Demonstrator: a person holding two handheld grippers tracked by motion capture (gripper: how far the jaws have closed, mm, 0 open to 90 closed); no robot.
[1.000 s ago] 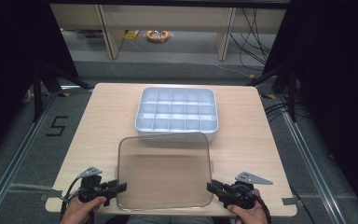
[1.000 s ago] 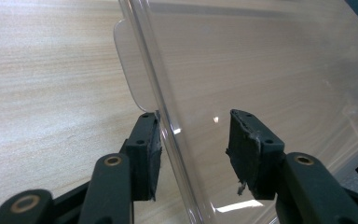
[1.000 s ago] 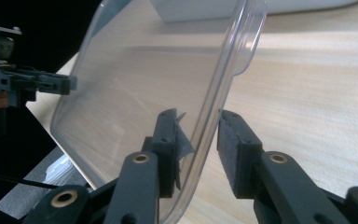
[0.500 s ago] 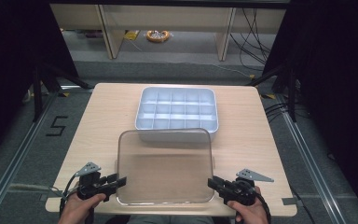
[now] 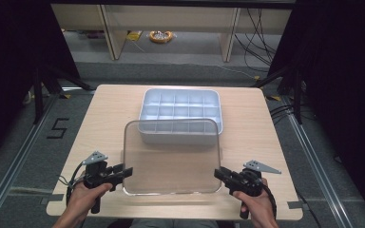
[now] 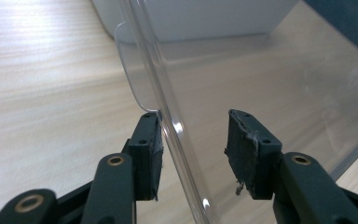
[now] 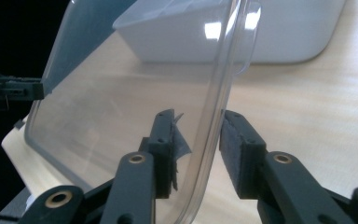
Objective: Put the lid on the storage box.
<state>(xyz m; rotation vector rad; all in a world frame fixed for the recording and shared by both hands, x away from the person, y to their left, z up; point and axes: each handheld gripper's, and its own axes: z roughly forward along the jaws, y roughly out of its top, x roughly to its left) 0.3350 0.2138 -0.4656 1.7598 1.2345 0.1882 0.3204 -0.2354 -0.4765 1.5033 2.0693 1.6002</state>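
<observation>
1. Between the two hands, a clear plastic lid [image 5: 171,156] hangs just above the worktop [image 5: 100,118], its far edge now overlapping the near rim of the white compartment box [image 5: 180,111]; a second ago it sat lower and nearer the person.
2. That lift and carry suggests the lid is heading onto the box.
3. Left hand-held gripper [image 5: 123,171] is clenched on the lid's left rim, right hand-held gripper [image 5: 221,174] on its right rim.
4. Lid: thin, glossy, round-cornered, lipped. Box: matte, gridded. Worktop: pale wood grain.
</observation>
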